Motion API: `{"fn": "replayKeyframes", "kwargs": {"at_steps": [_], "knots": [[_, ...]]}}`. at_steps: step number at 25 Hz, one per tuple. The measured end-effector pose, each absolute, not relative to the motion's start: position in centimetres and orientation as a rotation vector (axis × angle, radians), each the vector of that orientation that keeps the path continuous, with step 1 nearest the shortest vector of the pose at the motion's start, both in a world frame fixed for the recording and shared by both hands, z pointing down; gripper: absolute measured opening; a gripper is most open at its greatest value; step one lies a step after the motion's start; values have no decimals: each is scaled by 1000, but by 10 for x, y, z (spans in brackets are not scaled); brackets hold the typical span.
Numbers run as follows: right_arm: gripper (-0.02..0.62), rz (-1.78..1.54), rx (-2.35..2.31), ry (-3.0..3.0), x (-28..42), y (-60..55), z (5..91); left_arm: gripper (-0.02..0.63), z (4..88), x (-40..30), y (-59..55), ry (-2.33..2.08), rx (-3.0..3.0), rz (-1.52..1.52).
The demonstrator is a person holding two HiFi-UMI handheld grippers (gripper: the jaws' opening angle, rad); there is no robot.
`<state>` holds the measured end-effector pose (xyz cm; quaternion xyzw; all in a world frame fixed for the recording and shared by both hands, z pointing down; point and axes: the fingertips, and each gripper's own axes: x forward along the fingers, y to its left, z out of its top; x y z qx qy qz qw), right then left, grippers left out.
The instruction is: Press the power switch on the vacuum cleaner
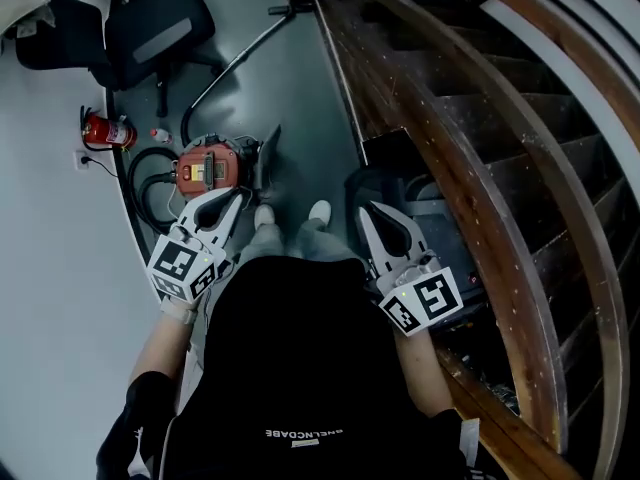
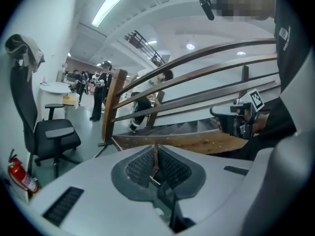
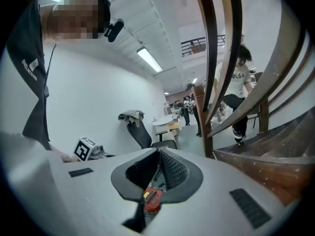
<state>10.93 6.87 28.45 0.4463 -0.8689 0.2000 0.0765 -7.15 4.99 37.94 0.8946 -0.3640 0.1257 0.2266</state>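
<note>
The vacuum cleaner is a red-orange canister on the grey floor, just ahead of the person's shoes. Its black hose loops to its left, and its wand runs up toward the stairs. My left gripper hangs above the canister's near edge with its jaws closed and nothing between them. My right gripper is held farther right, over the foot of the stairs, also shut and empty. In the right gripper view the canister shows below the closed fingertips.
A curved wooden staircase with railings fills the right side. A fire extinguisher stands by the wall at left, and a black office chair is beyond it. Several people stand far off, and one is on the stairs.
</note>
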Motion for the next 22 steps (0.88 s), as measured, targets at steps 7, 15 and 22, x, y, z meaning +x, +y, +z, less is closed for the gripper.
{"fn": "replayKeyframes", "kwargs": {"at_steps": [7,15,22], "knots": [[34,609,1186,-2574,86,44,308,17,467,-122,40,-1161,2324,544],[35,594,1058,-2532,51,22,334,17,569,-185,36,-1241,2145,733],[34,601,954,-2481,8,11,373,17,651,-244,19,-1313,2007,835]]}}
